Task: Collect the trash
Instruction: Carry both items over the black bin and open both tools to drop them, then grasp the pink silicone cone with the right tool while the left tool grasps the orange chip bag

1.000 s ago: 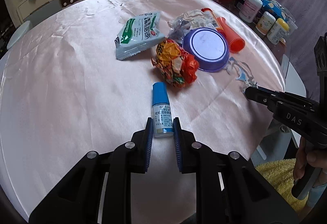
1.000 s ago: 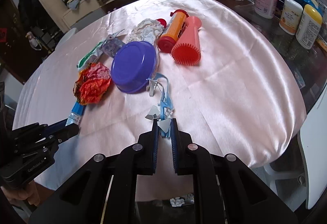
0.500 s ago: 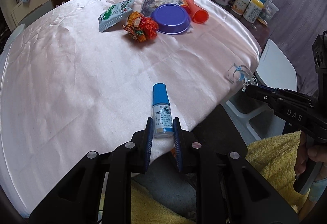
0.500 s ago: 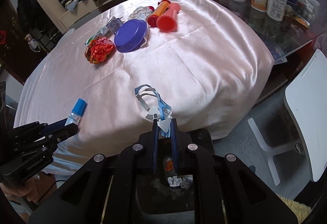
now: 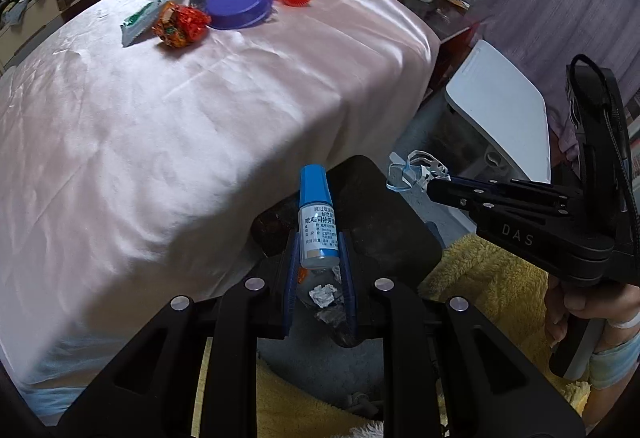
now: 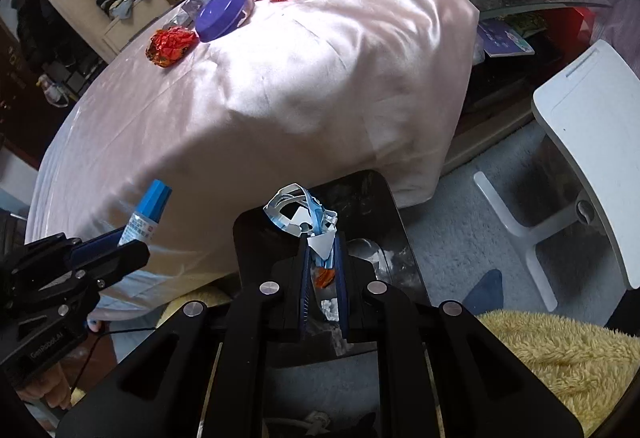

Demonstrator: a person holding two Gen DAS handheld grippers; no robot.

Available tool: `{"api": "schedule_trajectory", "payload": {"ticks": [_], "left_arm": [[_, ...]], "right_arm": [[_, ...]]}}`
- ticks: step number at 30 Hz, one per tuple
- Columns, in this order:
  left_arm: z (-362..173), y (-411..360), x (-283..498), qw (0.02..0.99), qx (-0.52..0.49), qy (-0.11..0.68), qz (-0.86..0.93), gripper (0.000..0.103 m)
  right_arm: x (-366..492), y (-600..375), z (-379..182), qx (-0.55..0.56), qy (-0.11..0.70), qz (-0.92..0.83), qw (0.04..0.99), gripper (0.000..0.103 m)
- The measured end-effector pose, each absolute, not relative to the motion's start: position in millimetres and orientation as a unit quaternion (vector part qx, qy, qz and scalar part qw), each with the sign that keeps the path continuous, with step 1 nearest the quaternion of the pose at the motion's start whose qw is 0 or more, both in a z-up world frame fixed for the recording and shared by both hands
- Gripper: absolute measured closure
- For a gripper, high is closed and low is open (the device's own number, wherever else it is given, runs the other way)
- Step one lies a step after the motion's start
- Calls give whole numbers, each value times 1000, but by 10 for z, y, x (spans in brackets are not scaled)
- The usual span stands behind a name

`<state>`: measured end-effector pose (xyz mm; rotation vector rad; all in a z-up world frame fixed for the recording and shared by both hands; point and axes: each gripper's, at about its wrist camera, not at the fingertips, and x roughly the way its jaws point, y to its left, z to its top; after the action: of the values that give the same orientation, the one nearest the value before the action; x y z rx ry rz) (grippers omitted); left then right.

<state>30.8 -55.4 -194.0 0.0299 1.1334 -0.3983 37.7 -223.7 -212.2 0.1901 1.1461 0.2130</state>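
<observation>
The left gripper (image 5: 318, 270) has its jaws clamped on a small bottle (image 5: 317, 222) with a blue cap, holding it above a black bin (image 5: 384, 222) that stands on the floor beside the desk (image 5: 200, 118). The right gripper (image 6: 322, 270) has its jaws nearly closed on a scrap of clear and blue plastic packaging (image 6: 300, 208), also over the bin. White and orange scraps lie inside the bin. On the desk's far side lie a red crumpled wrapper (image 5: 180, 24), a purple lid (image 5: 240, 4) and a green packet (image 5: 140, 22).
</observation>
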Motion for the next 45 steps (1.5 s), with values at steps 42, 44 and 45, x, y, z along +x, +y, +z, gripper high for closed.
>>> {"api": "schedule_trajectory", "payload": {"ticks": [42,44,45], "left_arm": [[-1791,-287,486,832,-3,532,-159,31],[-1718,-210,556,839,-1,523,-149,29],[-1684,-172,601,842,0,519,-144,28]], "right_arm": [[604,-2527,-1880,125,521,69,842,17],[700,-2533,-1784,124,513,67,847,14],[761,-2527,-1736,123,509,67,849,13]]}}
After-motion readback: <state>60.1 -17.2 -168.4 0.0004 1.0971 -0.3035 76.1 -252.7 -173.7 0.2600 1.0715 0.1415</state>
